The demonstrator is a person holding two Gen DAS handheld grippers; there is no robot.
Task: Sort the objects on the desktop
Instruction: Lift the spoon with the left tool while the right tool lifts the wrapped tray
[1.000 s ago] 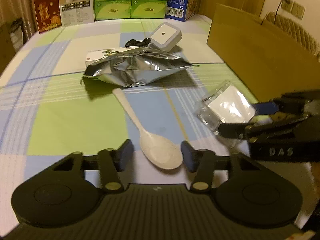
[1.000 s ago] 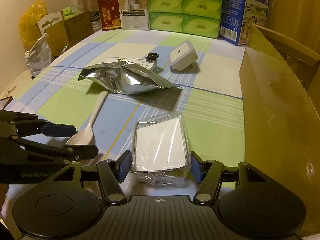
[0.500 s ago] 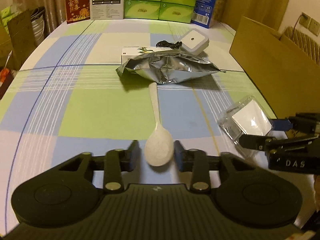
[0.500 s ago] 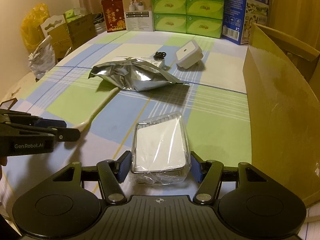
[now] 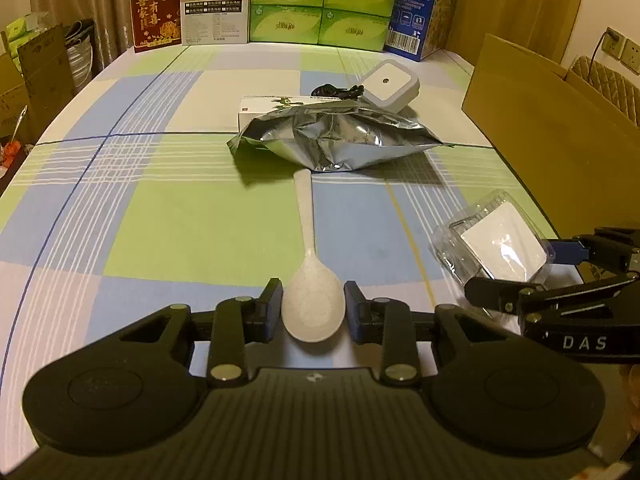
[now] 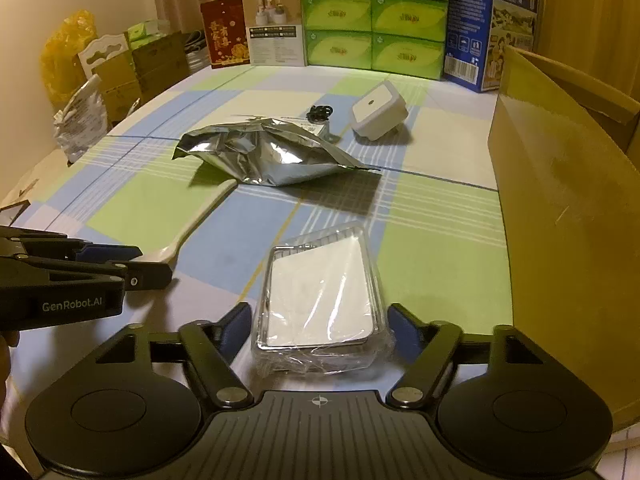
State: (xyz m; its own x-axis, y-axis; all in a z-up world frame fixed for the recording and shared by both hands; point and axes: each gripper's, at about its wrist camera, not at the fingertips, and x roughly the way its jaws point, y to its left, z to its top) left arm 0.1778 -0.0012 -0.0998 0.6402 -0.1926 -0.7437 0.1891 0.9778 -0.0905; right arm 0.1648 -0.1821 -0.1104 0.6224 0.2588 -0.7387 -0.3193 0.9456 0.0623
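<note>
While your left gripper (image 5: pixel 313 312) holds its fingers closed on the bowl of the spoon (image 5: pixel 311 280), the handle points straight ahead, toward the foil bag (image 5: pixel 336 140). Your right gripper (image 6: pixel 319 325) grips the clear plastic box (image 6: pixel 320 300) low over the surface (image 5: pixel 160 200), with the cardboard box (image 6: pixel 560 200) just to its right.

Left gripper closes in on the spoon

The left gripper (image 5: pixel 313 311) has swung square to the spoon (image 5: pixel 311 280), its fingers (image 5: pixel 270 307) narrowed from wide apart to pressing the bowl's sides.
</note>
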